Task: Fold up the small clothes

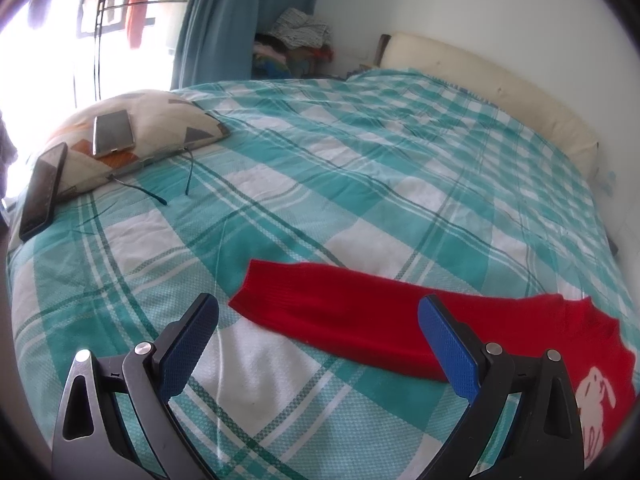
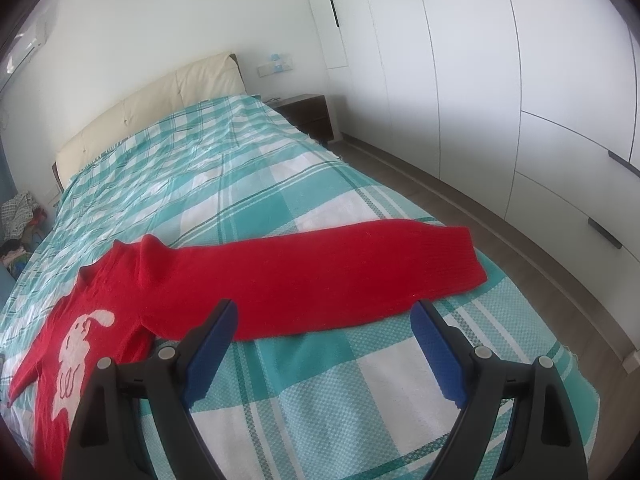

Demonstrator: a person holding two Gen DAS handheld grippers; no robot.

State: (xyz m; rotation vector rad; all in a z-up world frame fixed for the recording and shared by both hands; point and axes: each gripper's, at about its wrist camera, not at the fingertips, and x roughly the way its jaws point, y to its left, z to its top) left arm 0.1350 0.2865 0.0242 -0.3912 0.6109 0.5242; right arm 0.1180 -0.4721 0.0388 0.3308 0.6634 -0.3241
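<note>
the red sweater (image 2: 280, 280) lay flat on the checked bedspread (image 2: 320, 380), sleeves spread. the left gripper (image 1: 318, 316) and right gripper (image 2: 324, 320) both hung above it, jaws wide apart, holding nothing.

Bare bedspread (image 1: 360, 168) toward the headboard (image 2: 140, 112); pillow (image 1: 160, 128) and two phones (image 1: 113, 133) block the bed's left edge.
</note>
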